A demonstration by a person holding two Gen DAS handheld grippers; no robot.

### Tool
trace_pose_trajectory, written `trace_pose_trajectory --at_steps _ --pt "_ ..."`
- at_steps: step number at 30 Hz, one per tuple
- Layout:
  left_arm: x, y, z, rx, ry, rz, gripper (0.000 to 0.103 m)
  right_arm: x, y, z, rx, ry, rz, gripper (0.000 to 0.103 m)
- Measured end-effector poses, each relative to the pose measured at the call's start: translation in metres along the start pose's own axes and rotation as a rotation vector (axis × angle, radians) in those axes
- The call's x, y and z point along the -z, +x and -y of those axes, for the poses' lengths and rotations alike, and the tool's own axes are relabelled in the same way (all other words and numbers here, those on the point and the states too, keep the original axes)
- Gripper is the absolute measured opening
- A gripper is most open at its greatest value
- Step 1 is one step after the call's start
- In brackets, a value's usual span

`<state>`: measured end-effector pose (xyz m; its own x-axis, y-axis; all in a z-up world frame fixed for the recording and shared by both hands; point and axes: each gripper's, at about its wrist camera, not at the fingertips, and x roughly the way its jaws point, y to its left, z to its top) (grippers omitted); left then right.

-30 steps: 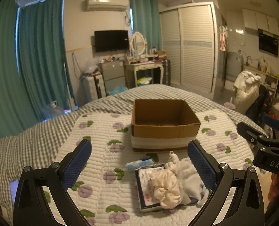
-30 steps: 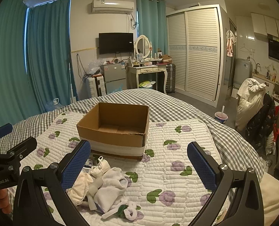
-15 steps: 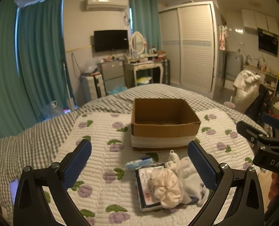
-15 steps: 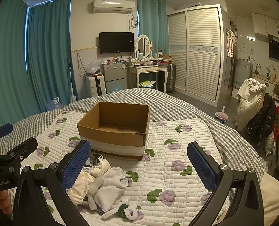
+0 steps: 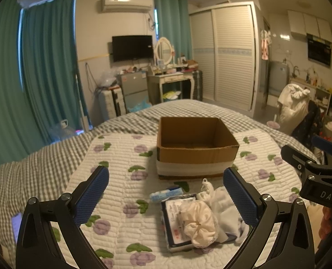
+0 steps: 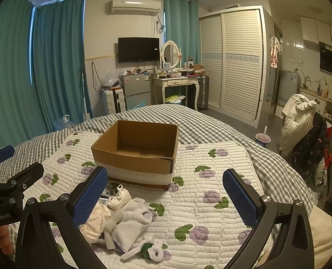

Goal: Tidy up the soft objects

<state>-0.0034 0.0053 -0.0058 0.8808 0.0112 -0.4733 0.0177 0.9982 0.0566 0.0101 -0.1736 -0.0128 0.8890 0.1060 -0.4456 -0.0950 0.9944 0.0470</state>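
Bed (image 5: 42, 170): checked cover, with a quilted floral pad (image 5: 121, 192) laid on top; all task items rest on this pad.

Cardboard box (image 5: 196, 148): open-topped, upright, nothing visible inside. It sits at 12 o'clock from the left gripper (image 5: 166, 192) and at about 11 o'clock from the right gripper (image 6: 165, 191).

Pile of soft items (image 5: 208, 213): a cream frilled cloth (image 5: 199, 222) lies over a flat printed packet (image 5: 172, 219), with white garments (image 6: 132, 219) beside it and a small knotted white-and-green piece (image 6: 151, 247) at the near edge. A small blue-and-white pack (image 5: 166, 194) lies just beyond. The pile is near the box's front wall but apart from it.

Grippers: both sets of jaws stand wide apart and hold nothing.

Governing relation: from the left gripper the pile lies at 5 o'clock, close against the right-side finger; from the right gripper it lies at 7 o'clock, partly behind the left-side finger. Neither gripper is centred on it. The pile's long axis appears to run crosswise to the approach. Which hand is nearer cannot be determined.
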Motion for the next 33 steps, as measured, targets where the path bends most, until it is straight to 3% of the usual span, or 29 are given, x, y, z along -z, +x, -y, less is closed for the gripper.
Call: trace_pose_trajectory --at_steps 22,27,33 --pt "-0.006 -0.014 0.011 0.022 0.022 0.017 0.103 -0.007 -0.031 0.008 0.010 -0.021 0.021 0.103" --pt "0.011 0.016 0.015 0.051 0.004 -0.078 0.103 0.008 -0.012 0.017 0.023 -0.041 -0.052 0.103" --pt "0.056 0.070 0.026 0.058 0.018 -0.266 0.101 0.038 0.036 0.020 0.006 -0.057 -0.184 0.103"
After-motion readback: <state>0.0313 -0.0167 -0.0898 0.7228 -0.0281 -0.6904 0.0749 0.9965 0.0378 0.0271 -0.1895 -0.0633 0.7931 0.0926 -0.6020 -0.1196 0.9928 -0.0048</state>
